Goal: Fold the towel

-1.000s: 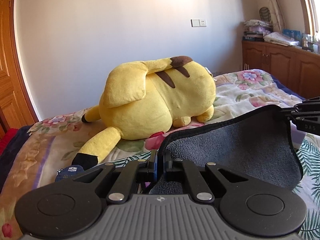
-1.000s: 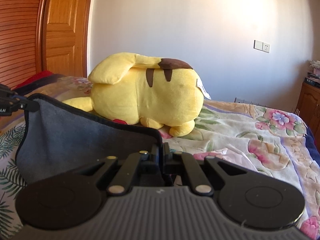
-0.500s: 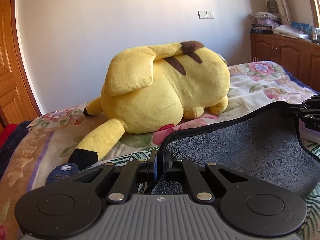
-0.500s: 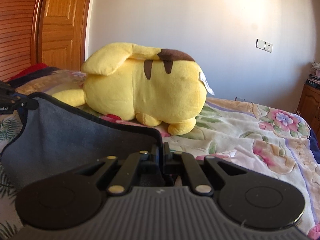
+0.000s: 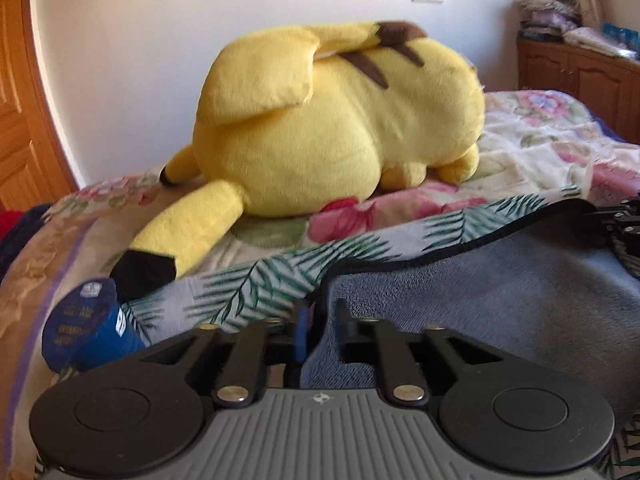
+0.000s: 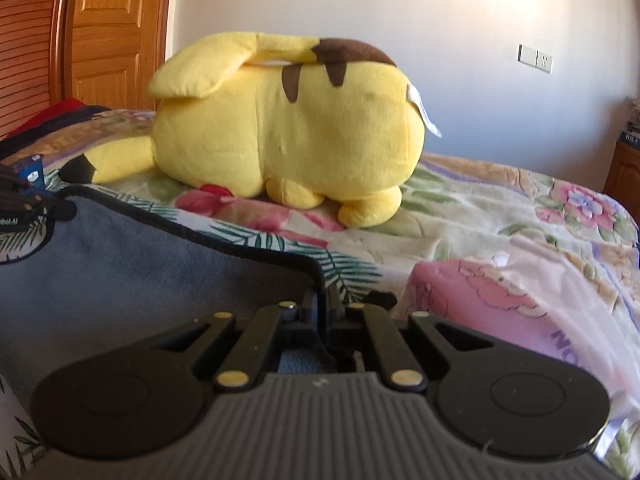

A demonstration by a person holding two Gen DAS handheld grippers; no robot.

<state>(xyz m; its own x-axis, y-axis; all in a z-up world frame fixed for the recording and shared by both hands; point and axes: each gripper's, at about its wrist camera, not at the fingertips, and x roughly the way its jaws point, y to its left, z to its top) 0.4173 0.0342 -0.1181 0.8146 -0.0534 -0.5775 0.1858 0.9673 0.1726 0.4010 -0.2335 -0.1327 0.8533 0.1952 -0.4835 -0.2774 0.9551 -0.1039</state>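
Observation:
A grey towel (image 5: 500,292) with a black hem lies low over the leaf-patterned bed cover; it also shows in the right wrist view (image 6: 132,280). My left gripper (image 5: 320,320) has its fingers slightly parted around the towel's near left corner, so the grip looks loosened. My right gripper (image 6: 322,308) is shut on the towel's right corner. Each gripper shows at the edge of the other's view, the right one (image 5: 624,224) and the left one (image 6: 24,204), both at the towel's edge.
A large yellow plush toy (image 5: 340,120) lies on the floral bedspread (image 6: 500,220) just beyond the towel. A blue can (image 5: 86,324) stands at the left. A wooden door (image 6: 116,28) and a wooden cabinet (image 5: 580,64) flank the bed.
Both grippers have moved forward and down, bringing the towel from hanging upright to lying low over the bed. The left gripper's fingers have parted a little.

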